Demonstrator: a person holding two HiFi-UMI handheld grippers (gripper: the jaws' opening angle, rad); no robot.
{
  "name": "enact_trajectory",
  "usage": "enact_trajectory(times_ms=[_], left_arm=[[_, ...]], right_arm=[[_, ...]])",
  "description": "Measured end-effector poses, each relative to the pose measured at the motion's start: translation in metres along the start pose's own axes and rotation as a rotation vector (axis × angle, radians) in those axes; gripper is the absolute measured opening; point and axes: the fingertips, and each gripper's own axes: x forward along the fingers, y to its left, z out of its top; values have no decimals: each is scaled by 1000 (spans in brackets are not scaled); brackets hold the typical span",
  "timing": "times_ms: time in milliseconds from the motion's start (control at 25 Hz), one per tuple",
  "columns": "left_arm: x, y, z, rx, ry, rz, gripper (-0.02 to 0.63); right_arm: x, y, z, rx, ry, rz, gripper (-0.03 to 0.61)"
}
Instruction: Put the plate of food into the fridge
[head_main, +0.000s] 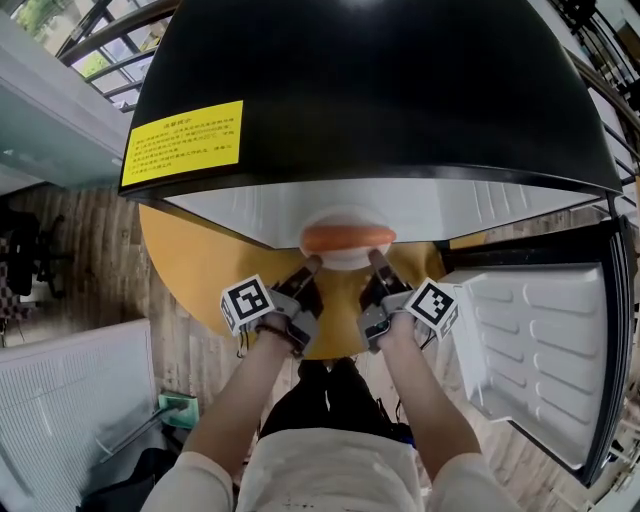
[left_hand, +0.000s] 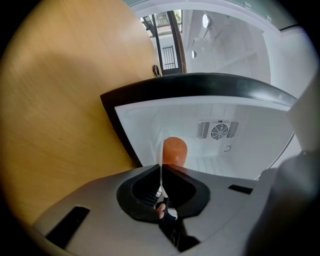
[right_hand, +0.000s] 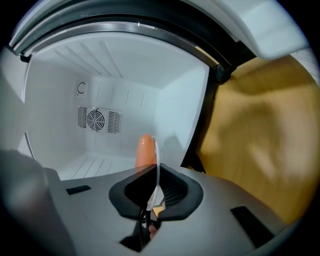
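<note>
Standing on a round wooden table (head_main: 200, 270), the black fridge (head_main: 350, 80) has its door (head_main: 540, 340) swung open to the right, showing a white interior. The white plate (head_main: 345, 262) carrying an orange sausage (head_main: 348, 238) is at the fridge's mouth, its far side already past the opening. The left gripper (head_main: 310, 265) and right gripper (head_main: 378, 258) each have their jaws clenched on the plate's thin near rim.

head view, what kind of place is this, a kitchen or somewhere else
Probably an indoor living or office space rather than a fitted kitchen: a small black fridge stands open on a round wooden table, over a wood-plank floor, with a railing and daylight behind it.
</note>
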Motion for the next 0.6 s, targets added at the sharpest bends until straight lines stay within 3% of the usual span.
enact_trajectory(times_ms=[600], left_arm=[[24,5,15,-24,-31,-12,32]], right_arm=[[23,-7,17,12,-14,-7,37]])
